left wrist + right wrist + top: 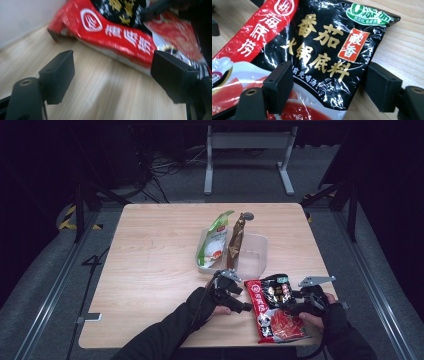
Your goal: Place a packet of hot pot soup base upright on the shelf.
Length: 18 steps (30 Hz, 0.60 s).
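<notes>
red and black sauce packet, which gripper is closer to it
Right. The right gripper has its open jaws astride the red and black sauce packet's edge. The left gripper sits open just beside the packet's left edge.

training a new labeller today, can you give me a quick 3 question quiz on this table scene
1. True or false: the right gripper has its jaws spread, with the edge of the red and black sauce packet between them.
2. How many packets stand in the clear plastic bin?
A. one
B. two
C. three
3. Fill in: the left gripper faces the sauce packet's ____ edge band, jaws apart over bare table.

Key:
1. True; the jaws stand on either side of the packet's edge, not closed on it.
2. B: the green and white packet and the brown packet.
3. Red.
</notes>
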{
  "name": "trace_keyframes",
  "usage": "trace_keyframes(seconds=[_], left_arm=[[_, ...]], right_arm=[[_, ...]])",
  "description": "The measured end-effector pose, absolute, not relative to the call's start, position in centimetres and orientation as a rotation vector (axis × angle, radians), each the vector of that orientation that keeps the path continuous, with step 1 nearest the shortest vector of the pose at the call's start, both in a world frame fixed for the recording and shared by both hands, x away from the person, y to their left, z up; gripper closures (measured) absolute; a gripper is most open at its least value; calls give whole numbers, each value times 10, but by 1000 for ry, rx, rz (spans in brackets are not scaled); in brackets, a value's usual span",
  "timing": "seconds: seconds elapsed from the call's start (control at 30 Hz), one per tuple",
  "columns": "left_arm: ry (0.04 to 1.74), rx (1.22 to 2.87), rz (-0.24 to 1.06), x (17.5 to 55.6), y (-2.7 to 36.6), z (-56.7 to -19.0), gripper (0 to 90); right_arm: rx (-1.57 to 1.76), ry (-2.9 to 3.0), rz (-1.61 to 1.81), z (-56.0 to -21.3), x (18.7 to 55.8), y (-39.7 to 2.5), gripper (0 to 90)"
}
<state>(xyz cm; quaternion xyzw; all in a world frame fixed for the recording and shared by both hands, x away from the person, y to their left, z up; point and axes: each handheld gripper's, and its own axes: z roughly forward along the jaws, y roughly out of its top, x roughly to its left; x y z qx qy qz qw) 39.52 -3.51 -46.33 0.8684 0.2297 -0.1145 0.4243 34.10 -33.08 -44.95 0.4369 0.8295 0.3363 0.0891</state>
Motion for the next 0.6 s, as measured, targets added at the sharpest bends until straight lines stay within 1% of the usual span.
trace_keyframes(seconds=[0.17, 0.27, 0.37, 0.53, 0.6], left_arm=[[661, 2146, -279, 402, -42, -467, 216], [685, 2136, -252, 402, -45, -467, 308], [708, 2121, -241, 403, -46, -467, 340], [731, 2116, -222, 405, -43, -467, 333], [750, 2106, -221, 407, -41, -468, 322]], right_arm=[[1289, 2470, 999, -450, 341, -324, 278], [1294, 2472, 1007, -450, 341, -322, 279], [1291, 2480, 1026, -451, 341, -321, 278], [1277, 2501, 1036, -452, 341, -316, 276], [1270, 2511, 1046, -452, 341, -314, 296]])
